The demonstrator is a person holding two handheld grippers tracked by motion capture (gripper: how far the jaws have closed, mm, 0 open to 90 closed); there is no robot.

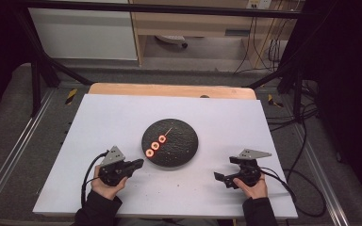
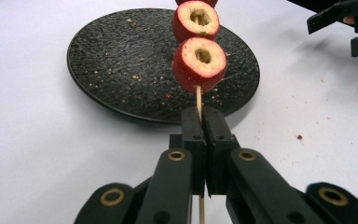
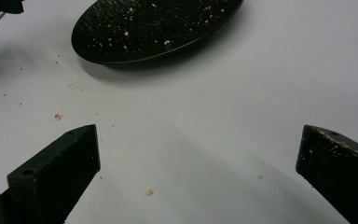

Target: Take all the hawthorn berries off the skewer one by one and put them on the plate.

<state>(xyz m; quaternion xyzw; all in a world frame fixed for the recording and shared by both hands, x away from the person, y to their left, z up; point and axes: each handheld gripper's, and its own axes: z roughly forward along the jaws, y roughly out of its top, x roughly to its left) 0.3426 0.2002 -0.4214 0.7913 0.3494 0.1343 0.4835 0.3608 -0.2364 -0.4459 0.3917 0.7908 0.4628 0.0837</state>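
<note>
— Skewer (image 2: 198, 100) with red fruit rings (image 2: 199, 63): where does it sit?

— Over the near edge of the black plate (image 2: 121, 70), its bare end pinched between the left gripper (image 2: 204, 122) fingers, which are pressed together on the thin stick.

— And the right gripper (image 3: 198, 154)?

— Beside the plate on the tabletop (image 1: 99, 122), fingers spread wide, holding nothing.

— Risks?

— I'd guess the thin stick could swivel or slip in that narrow pinch, or a tilt could let the rings slide off beyond the plate.
</note>
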